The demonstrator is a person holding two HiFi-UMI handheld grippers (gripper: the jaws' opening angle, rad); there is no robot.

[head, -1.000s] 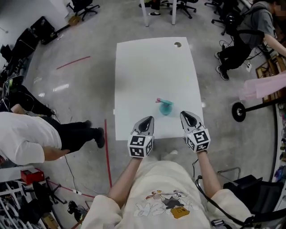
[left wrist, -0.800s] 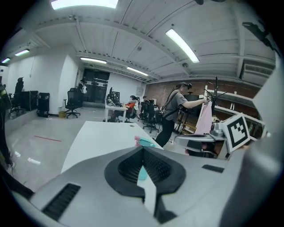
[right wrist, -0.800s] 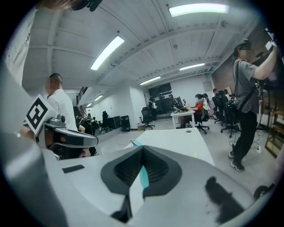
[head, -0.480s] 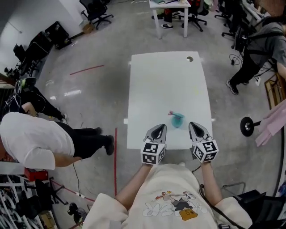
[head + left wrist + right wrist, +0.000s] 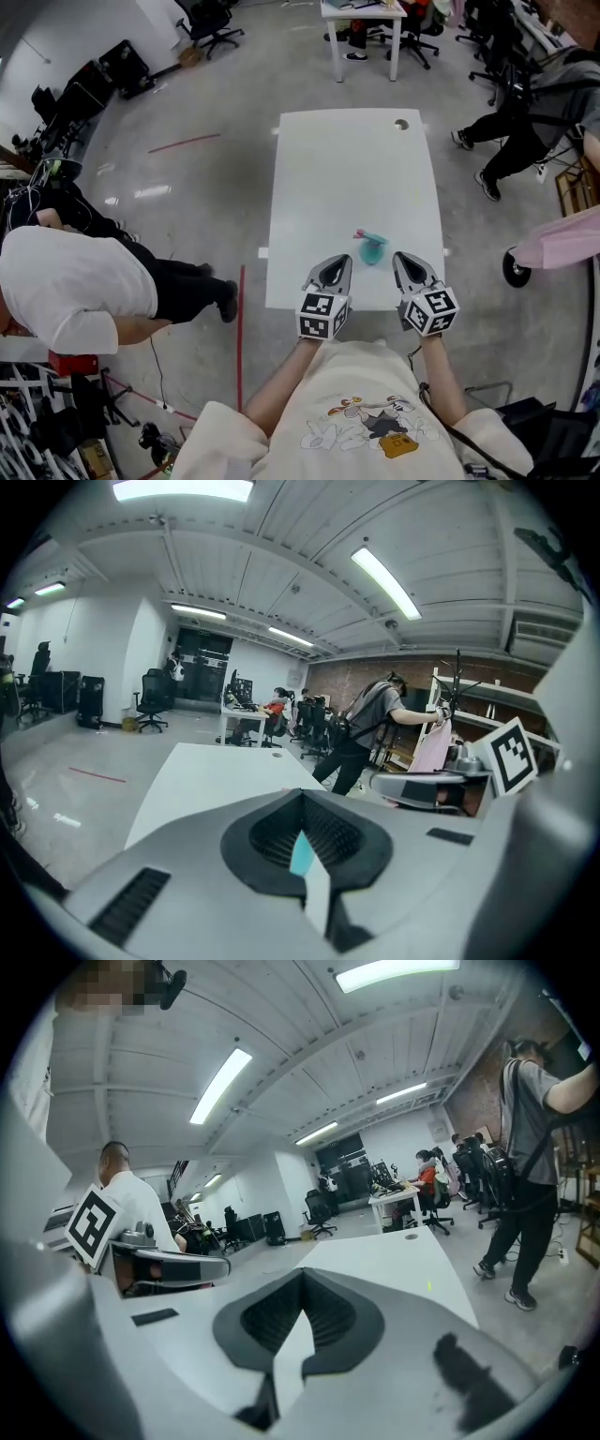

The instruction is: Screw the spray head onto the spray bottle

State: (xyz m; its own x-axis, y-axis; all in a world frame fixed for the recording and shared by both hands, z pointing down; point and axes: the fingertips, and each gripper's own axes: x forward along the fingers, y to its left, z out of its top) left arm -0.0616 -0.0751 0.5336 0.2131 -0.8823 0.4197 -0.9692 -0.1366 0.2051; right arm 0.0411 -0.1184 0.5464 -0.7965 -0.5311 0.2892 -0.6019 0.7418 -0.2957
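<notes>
While left gripper (image 5: 337, 263) and right gripper (image 5: 404, 260) are closed, only head view shows spray bottle (image 5: 372, 248) clearly

Table (image 5: 356, 178) straight ahead of me, long side running away. Spray bottle (image 5: 373, 249) on it, near my edge, right of middle. My left gripper (image 5: 339, 262) and right gripper (image 5: 401, 260) side by side over near edge; bottle just beyond their tips, between the two, nearer right one. Hole (image 5: 401, 124) in tabletop at far right corner. Second desk (image 5: 364, 9) behind far end. Office chair (image 5: 211, 17) far left. Person (image 5: 80, 291) left of table; floor line (image 5: 240, 328) between them. Another person (image 5: 539, 103) right of table.
</notes>
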